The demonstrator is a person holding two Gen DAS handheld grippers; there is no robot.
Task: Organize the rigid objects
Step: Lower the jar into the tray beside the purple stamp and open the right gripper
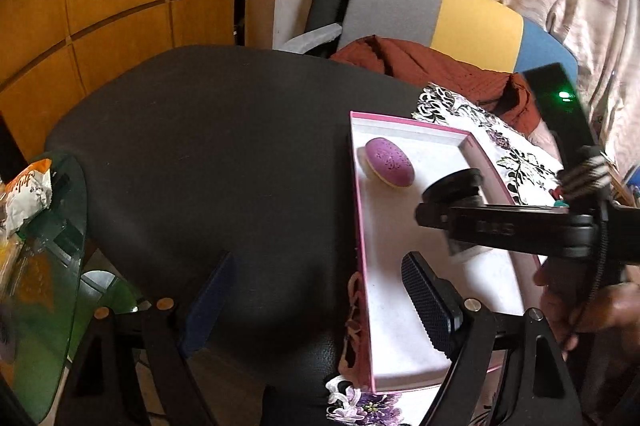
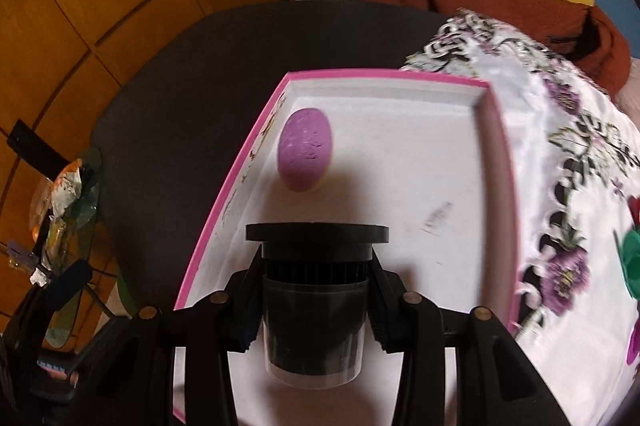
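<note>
Dim, fisheye-warped edges; right view perhaps motion-blurred.

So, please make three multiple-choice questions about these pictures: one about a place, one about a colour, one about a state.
1. Where does the purple oval object lie?
A. in the pink-edged box
B. on the floral cloth
C. on the glass table

2. What colour is the inside floor of the pink-edged box?
A. black
B. white
C. yellow

3. What is the right tool doing?
A. open and free
B. shut on the purple oval object
C. shut on a black lidded jar

Answers:
1. A: it lies on the box floor, near the far left corner.
2. B: the floor is white within the pink rim.
3. C: both fingers press the jar's sides, above the box.
</note>
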